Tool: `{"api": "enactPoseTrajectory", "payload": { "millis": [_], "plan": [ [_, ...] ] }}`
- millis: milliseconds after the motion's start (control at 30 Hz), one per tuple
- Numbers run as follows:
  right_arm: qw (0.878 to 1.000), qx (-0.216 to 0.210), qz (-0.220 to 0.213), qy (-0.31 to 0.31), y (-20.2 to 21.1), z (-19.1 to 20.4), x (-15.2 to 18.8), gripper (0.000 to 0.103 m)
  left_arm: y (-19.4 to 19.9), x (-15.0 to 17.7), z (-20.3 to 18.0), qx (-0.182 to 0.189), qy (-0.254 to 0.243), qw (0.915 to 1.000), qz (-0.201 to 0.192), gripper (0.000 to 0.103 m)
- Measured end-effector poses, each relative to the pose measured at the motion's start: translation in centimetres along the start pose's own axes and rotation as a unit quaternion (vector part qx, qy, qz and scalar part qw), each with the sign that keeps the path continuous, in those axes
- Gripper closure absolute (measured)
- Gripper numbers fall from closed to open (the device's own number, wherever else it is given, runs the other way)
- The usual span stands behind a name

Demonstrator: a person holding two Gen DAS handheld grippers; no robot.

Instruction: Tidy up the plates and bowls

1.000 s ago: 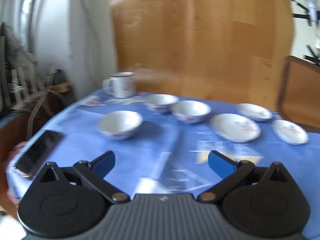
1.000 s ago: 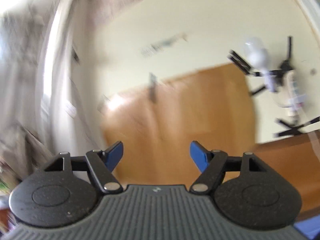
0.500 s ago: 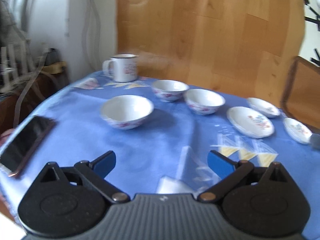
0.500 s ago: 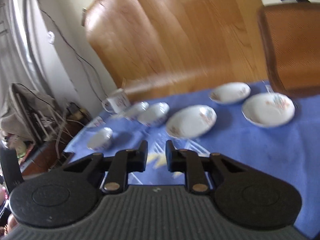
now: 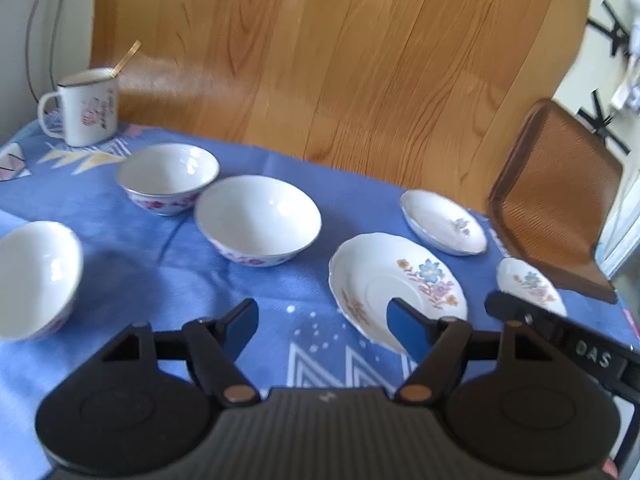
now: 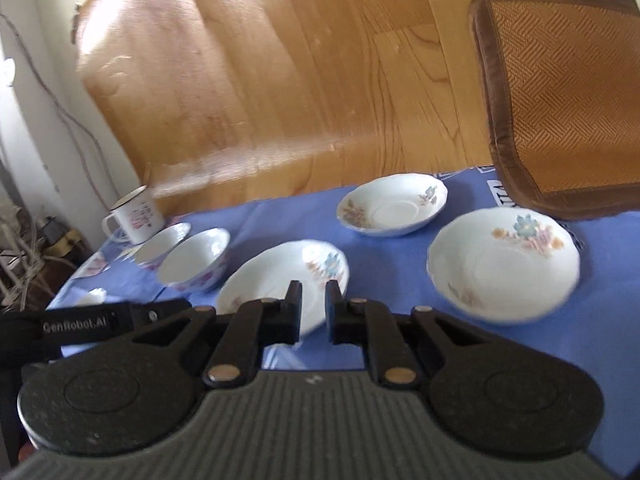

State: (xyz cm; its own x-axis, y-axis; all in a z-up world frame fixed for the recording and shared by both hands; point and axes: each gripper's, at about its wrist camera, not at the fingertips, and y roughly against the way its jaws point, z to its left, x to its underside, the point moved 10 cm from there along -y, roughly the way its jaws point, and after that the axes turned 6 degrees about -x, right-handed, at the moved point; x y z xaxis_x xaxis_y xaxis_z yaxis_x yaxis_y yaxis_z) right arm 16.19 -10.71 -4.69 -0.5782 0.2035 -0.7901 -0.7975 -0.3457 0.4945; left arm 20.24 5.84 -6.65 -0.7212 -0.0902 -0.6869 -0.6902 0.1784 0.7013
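**Grippers over the dishes**

The left gripper (image 5: 322, 320) had its jaws spread, just closing, gripping nothing. The right gripper (image 6: 310, 312) had narrowed to a slit, empty. Plates (image 5: 396, 280) lay at one o'clock, bowls (image 5: 258, 220) at eleven, on the bench (image 5: 160, 280).

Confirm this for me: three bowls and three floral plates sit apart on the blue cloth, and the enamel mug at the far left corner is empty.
Not quite. The enamel mug is not empty: a thin golden stick leans out over its rim, as the left wrist view shows. The rest holds: three bowls, the middle bowl among them, and three floral plates, such as the nearest plate, sit apart on the blue cloth.
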Motion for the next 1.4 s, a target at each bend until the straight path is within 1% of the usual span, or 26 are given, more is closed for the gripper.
{"api": "enactPoseTrajectory", "payload": {
  "millis": [33, 133, 200, 233, 267, 300, 333, 367, 400, 467, 633, 733, 867, 933, 1033, 1133, 1200, 1300, 1400],
  "plan": [
    [1.000, 0.003, 0.004, -0.002, -0.9, -0.6, -0.2, 0.086, -0.8, -0.1, -0.1, 0.000, 0.001, 1.0000, 0.008, 0.031],
    [1.000, 0.009, 0.019, -0.018, -3.0, -2.0, -0.5, 0.086, -3.1, -0.6, -0.1, -0.006, 0.007, 0.9996, 0.028, 0.039],
    [0.999, 0.004, 0.033, -0.035, -4.2, -2.7, -0.4, 0.086, -4.0, -0.6, 0.2, -0.011, 0.019, 0.9991, 0.037, 0.046],
    [0.998, -0.004, 0.043, -0.042, -4.7, -2.8, -0.2, 0.086, -4.2, -0.6, 0.3, -0.010, 0.028, 0.9990, 0.033, 0.047],
    [0.998, -0.007, 0.052, -0.043, -5.0, -2.8, 0.1, 0.089, -4.3, -0.7, 0.4, -0.012, 0.032, 0.9990, 0.030, 0.054],
    [0.997, -0.010, 0.061, -0.047, -5.4, -2.8, 0.4, 0.091, -4.3, -0.7, 0.4, -0.015, 0.034, 0.9989, 0.028, 0.064],
    [0.996, -0.018, 0.065, -0.055, -5.5, -2.7, 0.8, 0.092, -4.3, -0.5, 0.2, -0.016, 0.032, 0.9990, 0.028, 0.070],
    [0.996, -0.021, 0.062, -0.058, -5.1, -2.5, 0.9, 0.093, -4.2, -0.4, -0.1, -0.008, 0.030, 0.9990, 0.031, 0.085],
    [0.996, -0.023, 0.062, -0.058, -4.7, -2.3, 0.9, 0.094, -3.9, -0.1, -0.5, 0.003, 0.031, 0.9989, 0.034, 0.090],
    [0.996, -0.027, 0.060, -0.067, -3.4, -1.9, 1.1, 0.095, -3.2, 0.3, -0.9, -0.006, 0.030, 0.9989, 0.036, 0.090],
    [0.996, -0.020, 0.043, -0.071, 1.4, -1.7, 2.8, 0.095, -0.7, 2.7, -2.4, 0.019, 0.041, 0.9981, 0.042, 0.090],
    [0.997, -0.001, 0.029, -0.078, 4.4, -2.8, 3.9, 0.095, 0.5, 4.6, -4.5, 0.036, 0.029, 0.9978, 0.049, 0.090],
    [0.995, 0.028, 0.002, -0.093, 8.2, -5.3, 4.4, 0.095, 1.4, 6.4, -8.7, 0.060, -0.002, 0.9966, 0.057, 0.089],
    [0.994, 0.045, -0.019, -0.096, 10.2, -6.8, 4.2, 0.095, 1.6, 6.6, -11.2, 0.073, -0.019, 0.9954, 0.059, 0.089],
    [0.990, 0.072, -0.050, -0.110, 13.4, -9.8, 4.0, 0.095, 2.4, 6.6, -16.1, 0.091, -0.061, 0.9930, 0.045, 0.089],
    [0.982, 0.107, -0.079, -0.134, 16.8, -13.8, 4.2, 0.095, 2.4, 7.2, -22.1, 0.116, -0.106, 0.9867, 0.044, 0.089],
    [0.974, 0.136, -0.098, -0.151, 18.9, -16.6, 4.4, 0.095, 2.0, 8.0, -25.5, 0.133, -0.126, 0.9819, 0.046, 0.089],
    [0.964, 0.168, -0.111, -0.171, 21.0, -20.2, 4.7, 0.095, 0.4, 9.1, -30.1, 0.155, -0.148, 0.9750, 0.058, 0.089],
    [0.957, 0.190, -0.117, -0.188, 22.0, -23.0, 5.0, 0.095, -0.6, 10.1, -33.1, 0.162, -0.165, 0.9705, 0.068, 0.089]
  ]
}}
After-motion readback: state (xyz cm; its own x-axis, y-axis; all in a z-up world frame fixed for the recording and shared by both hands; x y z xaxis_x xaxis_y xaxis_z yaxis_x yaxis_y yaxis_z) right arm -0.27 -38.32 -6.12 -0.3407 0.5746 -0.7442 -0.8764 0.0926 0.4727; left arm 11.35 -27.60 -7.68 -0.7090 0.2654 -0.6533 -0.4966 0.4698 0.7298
